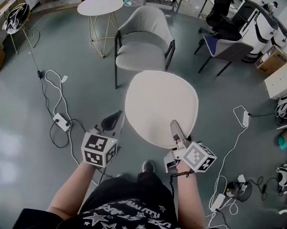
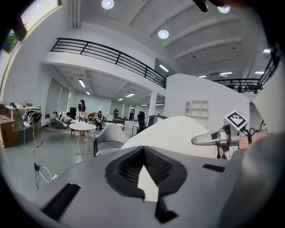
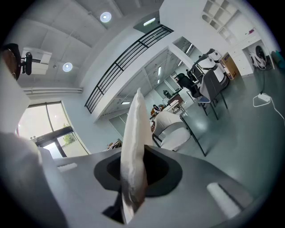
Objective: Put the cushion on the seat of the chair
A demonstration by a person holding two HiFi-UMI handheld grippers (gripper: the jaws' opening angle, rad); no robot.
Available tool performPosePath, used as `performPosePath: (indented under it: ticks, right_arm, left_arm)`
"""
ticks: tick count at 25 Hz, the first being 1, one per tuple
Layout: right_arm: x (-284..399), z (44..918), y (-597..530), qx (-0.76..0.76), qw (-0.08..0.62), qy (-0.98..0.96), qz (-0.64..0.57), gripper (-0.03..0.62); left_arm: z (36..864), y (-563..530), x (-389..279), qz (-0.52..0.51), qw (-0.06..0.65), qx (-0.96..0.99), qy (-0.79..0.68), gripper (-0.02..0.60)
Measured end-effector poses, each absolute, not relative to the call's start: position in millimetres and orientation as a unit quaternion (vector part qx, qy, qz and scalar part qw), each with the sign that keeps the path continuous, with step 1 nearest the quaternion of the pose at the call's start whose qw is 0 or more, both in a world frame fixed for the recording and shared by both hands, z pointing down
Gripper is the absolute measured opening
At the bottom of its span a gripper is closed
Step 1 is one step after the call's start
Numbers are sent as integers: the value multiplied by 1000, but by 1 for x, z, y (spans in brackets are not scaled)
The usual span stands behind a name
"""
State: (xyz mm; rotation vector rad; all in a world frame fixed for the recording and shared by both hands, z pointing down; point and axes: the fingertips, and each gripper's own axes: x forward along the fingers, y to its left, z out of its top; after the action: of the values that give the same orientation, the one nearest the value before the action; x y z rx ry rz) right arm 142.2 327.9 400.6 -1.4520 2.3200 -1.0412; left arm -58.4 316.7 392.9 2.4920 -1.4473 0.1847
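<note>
Left tongs (image 1: 113, 122) and right tongs (image 1: 179, 136) are both seen clamped shut on the near rim of the cushion (image 1: 161, 106), which is held aloft in front of the chair (image 1: 146, 31), so the carry is judged under way and a forward reach, then a flat lowering onto the seat (image 1: 140, 58), is called for
</note>
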Motion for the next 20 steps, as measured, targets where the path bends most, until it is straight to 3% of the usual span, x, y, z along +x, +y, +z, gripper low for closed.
performPosePath:
  ticks: [20]
  right_arm:
    - [113, 391, 350, -493, 93, 800, -330, 55]
  left_arm:
    - [386, 350, -85, 41, 124, 861, -492, 8]
